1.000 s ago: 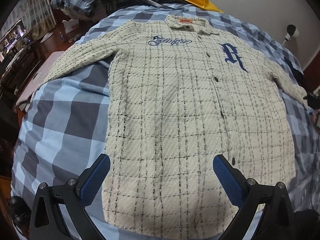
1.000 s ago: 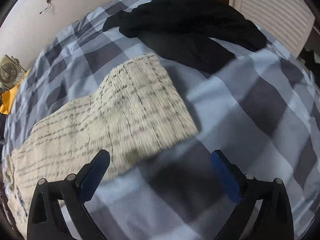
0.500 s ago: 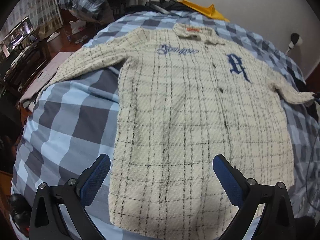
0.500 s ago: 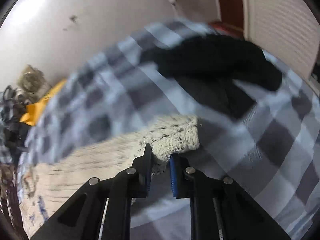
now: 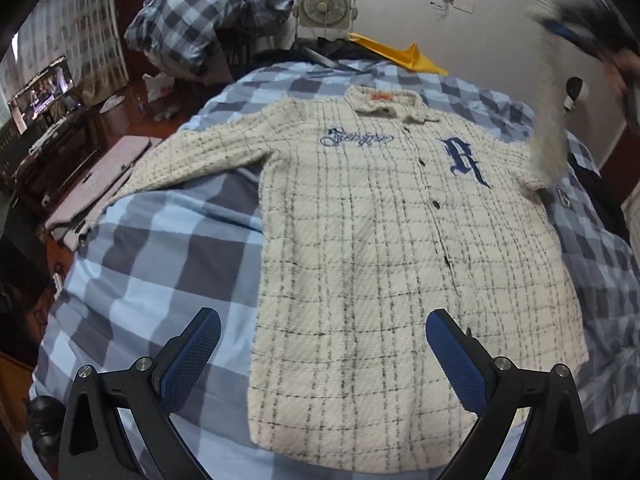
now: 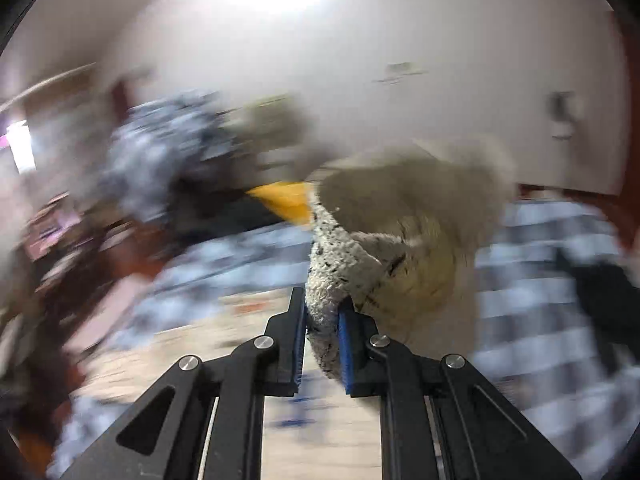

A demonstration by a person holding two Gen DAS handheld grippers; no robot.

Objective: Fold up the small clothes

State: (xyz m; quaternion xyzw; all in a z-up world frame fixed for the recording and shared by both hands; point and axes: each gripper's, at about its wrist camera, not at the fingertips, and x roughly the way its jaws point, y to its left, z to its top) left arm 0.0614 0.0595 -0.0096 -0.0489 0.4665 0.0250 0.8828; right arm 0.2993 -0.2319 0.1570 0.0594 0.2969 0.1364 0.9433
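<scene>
A cream plaid shirt [image 5: 380, 240] with a blue "R" and blue script lies flat, front up, on the blue checked bed [image 5: 160, 248]. My left gripper [image 5: 320, 352] is open and empty, above the shirt's hem at its left corner. My right gripper [image 6: 322, 336] is shut on the cuff of the shirt's right sleeve [image 6: 332, 276] and holds it lifted high. In the left wrist view the right gripper [image 5: 576, 36] shows blurred at the top right, with the sleeve [image 5: 548, 132] hanging from it. The right wrist view is heavily motion-blurred.
A checked duvet pile [image 5: 208, 20] and a fan [image 5: 324, 4] stand behind the bed. Yellow cloth [image 5: 396, 54] lies at the bed's head. A TV [image 5: 40, 92] and a laptop [image 5: 100, 184] are at the left. Dark clothing [image 6: 600, 296] lies to the right.
My right gripper closed on the right sleeve's cuff and lifted it up and over toward the shirt's body. The left gripper stayed open, drawing back slightly.
</scene>
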